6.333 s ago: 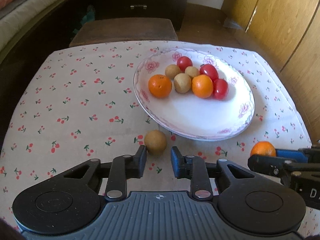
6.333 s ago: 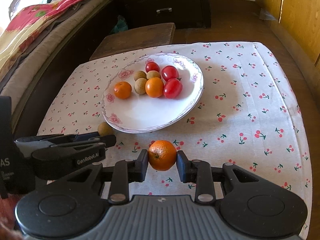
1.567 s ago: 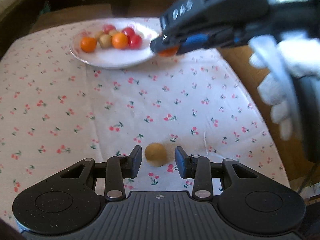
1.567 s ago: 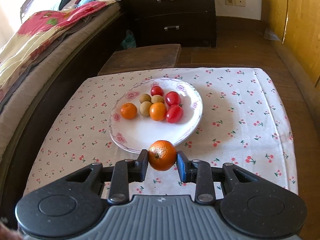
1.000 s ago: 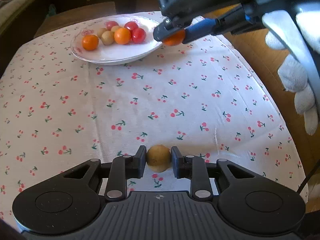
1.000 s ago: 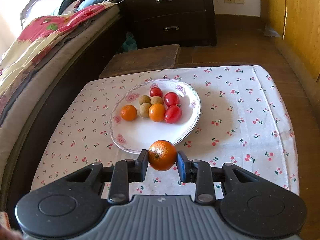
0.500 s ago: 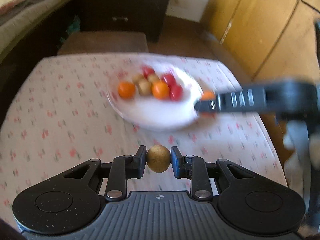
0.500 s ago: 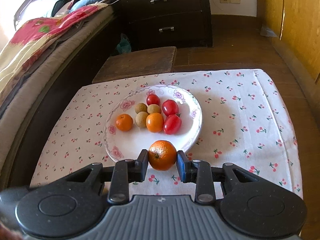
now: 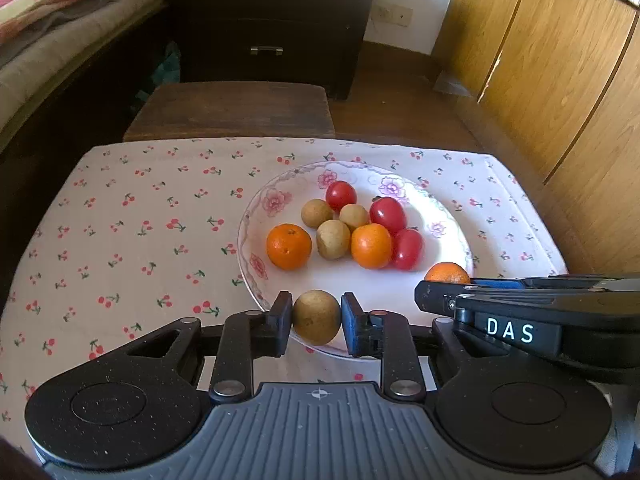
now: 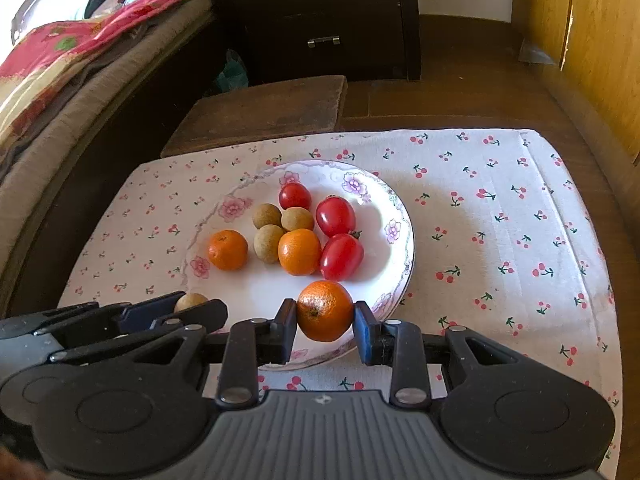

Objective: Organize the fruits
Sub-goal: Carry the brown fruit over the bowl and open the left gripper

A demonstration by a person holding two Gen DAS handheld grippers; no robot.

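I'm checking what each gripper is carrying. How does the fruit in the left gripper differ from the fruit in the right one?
The brown fruit in the left gripper is dull tan and speckled; the orange in the right gripper is bright orange with a glossy, dimpled peel. The brown fruit looks a bit smaller than the orange. Both are round, clamped between shut pads and held over the near rim of the plate.

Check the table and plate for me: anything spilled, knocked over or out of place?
Nothing stands out. The plate sits flat on the cloth with its fruit grouped inside. The only fruit off it are the orange in the right gripper and the brown fruit in the left gripper, both over the plate's near rim.
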